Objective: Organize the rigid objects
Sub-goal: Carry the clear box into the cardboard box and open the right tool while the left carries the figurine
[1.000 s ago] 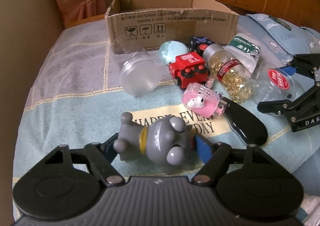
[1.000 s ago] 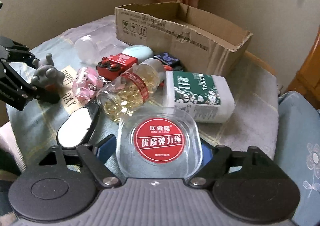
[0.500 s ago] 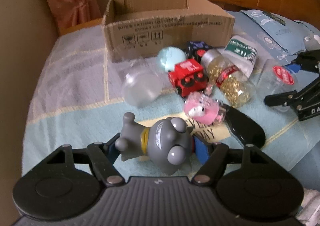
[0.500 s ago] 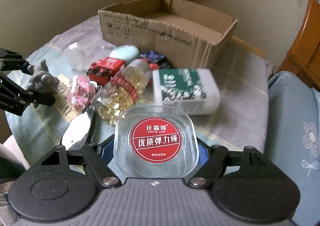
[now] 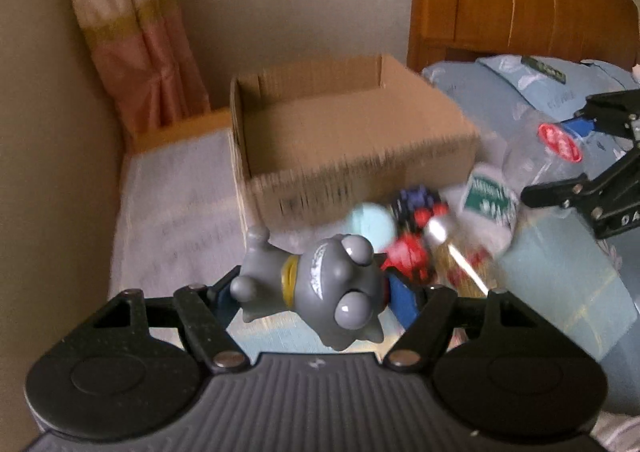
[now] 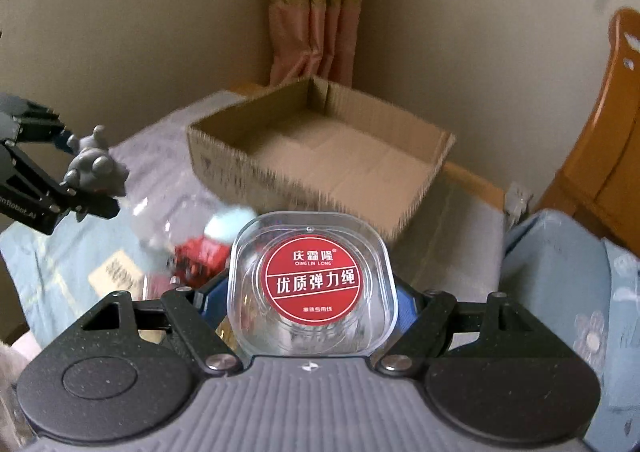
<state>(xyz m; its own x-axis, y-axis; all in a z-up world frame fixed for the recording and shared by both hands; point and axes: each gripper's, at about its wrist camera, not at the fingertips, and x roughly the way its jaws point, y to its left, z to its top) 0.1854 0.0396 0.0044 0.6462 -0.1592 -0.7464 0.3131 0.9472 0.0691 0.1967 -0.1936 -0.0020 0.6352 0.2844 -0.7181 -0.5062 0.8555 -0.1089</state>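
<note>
The bed (image 5: 172,212), the largest surface here, is covered with a soft pale woven cloth in blue and lilac; it serves as the sorting ground, so the loose items lie in a heap at its middle. At the far end sits the cardboard box (image 6: 320,156), open-topped, corrugated, with a raw torn rim; it looks empty apart from its pale floor, and I judge it to be the place where the rigid things are to go, which explains why both grippers carry their loads up near its height.

The right gripper (image 6: 312,292) is clamped on the clear plastic case (image 6: 312,284), a squarish, round-cornered, glossy shell with 1 round red label on its lid. It is held flat by 2 opposite sides, a sensible grip since the smooth walls could slip. It hangs just near of the box.

The left gripper (image 5: 316,292) is closed around the grey figurine (image 5: 320,292), a smooth moulded toy with knobbly limbs, bulging eyes and a yellow collar. It lies sideways across the jaws, pinched at head and back, lifted clear of the cloth, left of the heap.

Left on the cloth, blurred, are a white bottle with green label (image 5: 488,204), a red toy train (image 5: 408,256), and a pale blue egg-shaped item (image 5: 370,218).
</note>
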